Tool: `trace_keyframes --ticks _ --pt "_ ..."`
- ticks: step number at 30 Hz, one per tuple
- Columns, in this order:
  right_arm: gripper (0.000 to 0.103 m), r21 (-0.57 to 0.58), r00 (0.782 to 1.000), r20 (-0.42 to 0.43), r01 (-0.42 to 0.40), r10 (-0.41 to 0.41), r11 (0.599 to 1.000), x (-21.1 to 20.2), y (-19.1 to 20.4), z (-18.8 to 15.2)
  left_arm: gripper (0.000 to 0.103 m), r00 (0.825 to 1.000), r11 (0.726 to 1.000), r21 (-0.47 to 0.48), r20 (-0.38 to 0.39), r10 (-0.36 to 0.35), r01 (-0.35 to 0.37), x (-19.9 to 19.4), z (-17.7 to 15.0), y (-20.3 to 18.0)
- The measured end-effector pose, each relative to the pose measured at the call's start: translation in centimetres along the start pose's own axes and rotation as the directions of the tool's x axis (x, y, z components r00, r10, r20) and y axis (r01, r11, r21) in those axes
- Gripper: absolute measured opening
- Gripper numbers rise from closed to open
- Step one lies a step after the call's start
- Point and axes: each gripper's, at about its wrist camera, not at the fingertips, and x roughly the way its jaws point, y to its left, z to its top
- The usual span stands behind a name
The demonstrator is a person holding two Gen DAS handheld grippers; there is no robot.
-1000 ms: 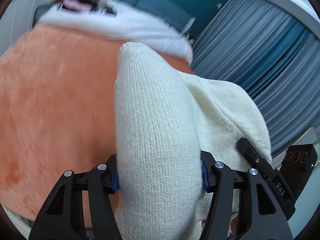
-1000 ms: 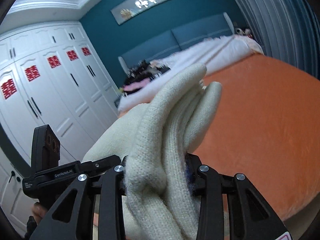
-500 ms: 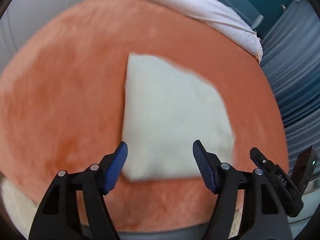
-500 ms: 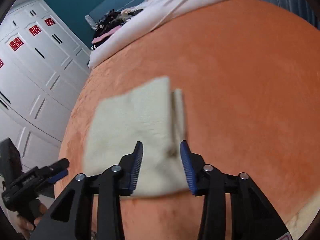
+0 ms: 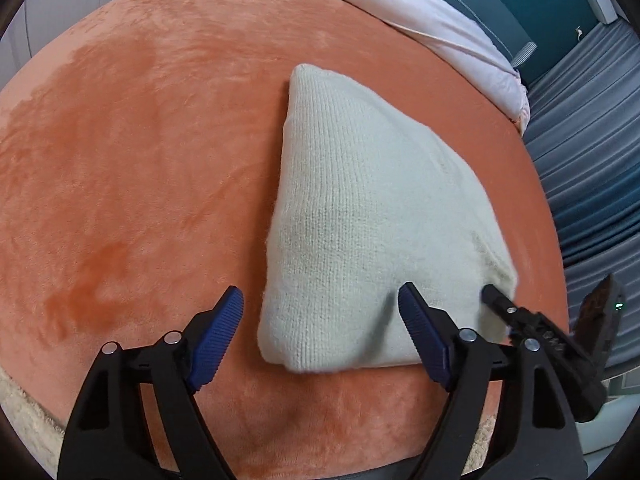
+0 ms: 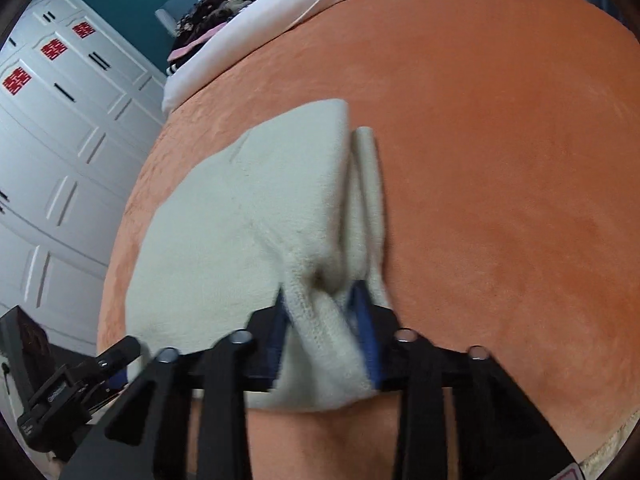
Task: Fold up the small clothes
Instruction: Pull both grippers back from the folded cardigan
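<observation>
A folded cream knit garment [image 5: 360,208] lies flat on the orange blanket [image 5: 140,160]. My left gripper [image 5: 320,320] is open just above the garment's near edge, holding nothing, its blue pads [image 5: 216,336] wide apart. In the right wrist view the same garment [image 6: 240,208] lies on the blanket, and my right gripper [image 6: 324,312] is shut on a bunched near corner of it. The right gripper's tip also shows at the right of the left wrist view [image 5: 520,316].
White bedding [image 5: 440,16] and a pile of clothes [image 6: 208,12] lie at the head of the bed. White wardrobe doors [image 6: 60,140] stand to the left, grey-blue curtains [image 5: 592,140] to the right. The bed's near edge [image 5: 360,456] is close below my grippers.
One second ago both grippers held the garment up. It was then laid flat on the blanket with both grippers open. Now my right gripper has closed again on its near corner.
</observation>
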Motion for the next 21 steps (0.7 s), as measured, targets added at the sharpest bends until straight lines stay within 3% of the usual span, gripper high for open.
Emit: trace_keyframes --ticks 2,4,5,7,8,12,16,21 --pt "0.016 -0.025 0.995 0.074 -0.061 0.063 0.998 -2.2 1.0 0.7 0.077 1.000 1.000 0.021 0.005 0.023 -0.023 -0.1 -0.2 -0.1" --pt "0.016 -0.069 0.991 0.119 -0.058 0.066 0.996 -3.5 1.5 0.9 0.079 0.999 0.998 0.052 0.007 0.036 -0.036 0.1 -0.5 -0.3" --pt "0.016 -0.078 0.994 0.103 -0.027 0.035 0.997 -2.7 1.3 1.0 0.079 0.999 0.997 0.061 -0.002 0.044 -0.043 0.5 -0.6 -0.4" --pt "0.016 -0.075 0.998 -0.015 0.063 -0.065 0.995 1.1 -0.5 0.6 0.080 0.998 0.996 0.069 -0.024 0.057 -0.055 1.4 -1.0 -0.5" --pt "0.016 -0.064 0.997 -0.046 0.064 -0.067 0.996 2.6 -1.5 0.3 0.080 0.998 0.996 0.068 -0.031 0.061 -0.059 1.8 -1.0 -0.4" --pt "0.025 -0.027 0.998 -0.004 0.062 -0.062 0.998 0.2 -0.6 0.6 0.080 0.993 0.989 0.098 -0.012 0.114 -0.112 0.8 -1.6 -1.3" --pt "0.025 -0.096 0.986 0.102 0.145 -0.135 0.985 -3.0 1.6 -0.6 0.078 0.984 0.972 0.155 0.028 0.177 -0.179 -0.5 -2.3 -2.6" --pt "0.043 -0.134 0.961 0.149 0.252 -0.232 0.958 -5.0 1.6 -4.2 0.078 0.965 0.939 0.229 0.104 0.239 -0.257 -1.7 -4.2 -4.1"
